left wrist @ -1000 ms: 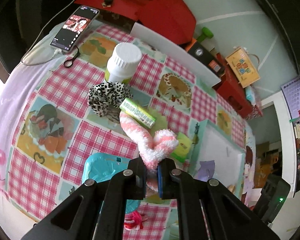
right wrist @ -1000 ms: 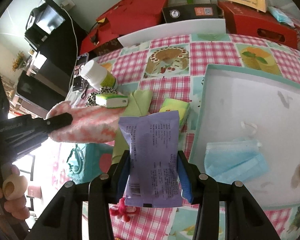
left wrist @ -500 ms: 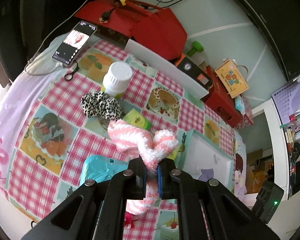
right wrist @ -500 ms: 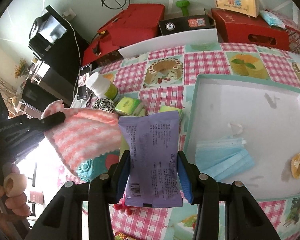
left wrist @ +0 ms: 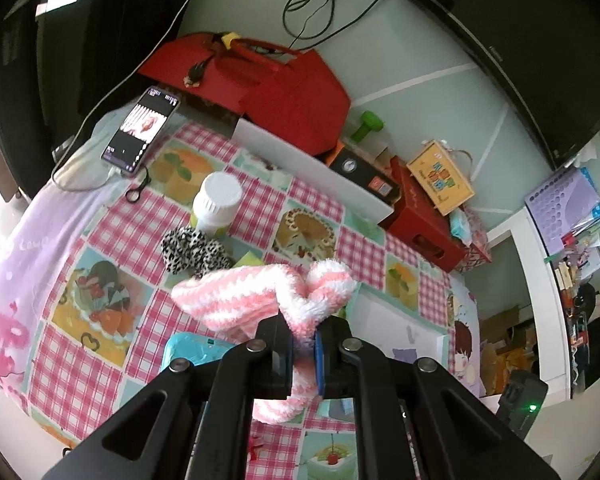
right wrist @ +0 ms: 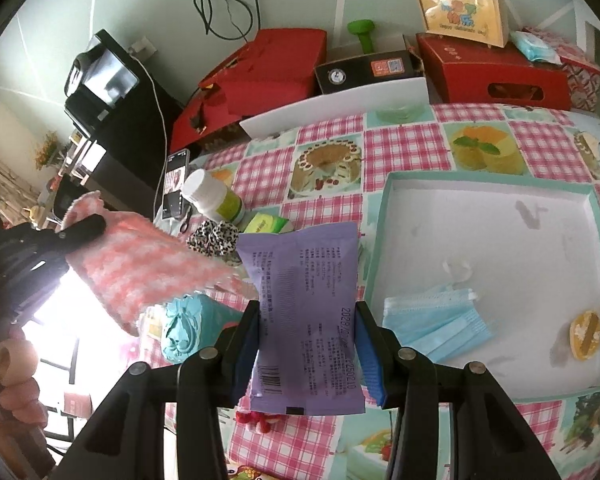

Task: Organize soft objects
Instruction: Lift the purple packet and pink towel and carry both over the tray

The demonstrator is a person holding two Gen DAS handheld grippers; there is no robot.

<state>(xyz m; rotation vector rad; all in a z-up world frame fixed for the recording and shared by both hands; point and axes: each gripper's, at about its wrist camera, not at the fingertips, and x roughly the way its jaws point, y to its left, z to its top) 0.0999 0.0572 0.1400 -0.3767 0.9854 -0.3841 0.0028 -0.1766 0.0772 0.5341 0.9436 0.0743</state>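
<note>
My left gripper [left wrist: 303, 344] is shut on a pink and white knitted cloth [left wrist: 256, 296] and holds it above the checked tablecloth; the cloth also shows at the left of the right wrist view [right wrist: 140, 268]. My right gripper [right wrist: 306, 340] is shut on a purple soft packet [right wrist: 304, 312], held above the table just left of a white tray with a teal rim [right wrist: 500, 184]. The tray holds a blue face mask [right wrist: 436, 328] and a small orange piece [right wrist: 586, 334]. A leopard-print scrunchie [left wrist: 192, 250] lies on the table.
A white-capped bottle [left wrist: 216, 204], a green box [right wrist: 266, 224], a teal item [left wrist: 188, 354], and a phone [left wrist: 140, 132] lie on the table. Red boxes [left wrist: 276, 92] and a white board [left wrist: 312, 172] line the far edge. A small red item [right wrist: 260, 416] lies near the front.
My left gripper has lifted the pink cloth higher off the table. The right gripper with the purple packet has risen and drawn back slightly, showing more of the tray.
</note>
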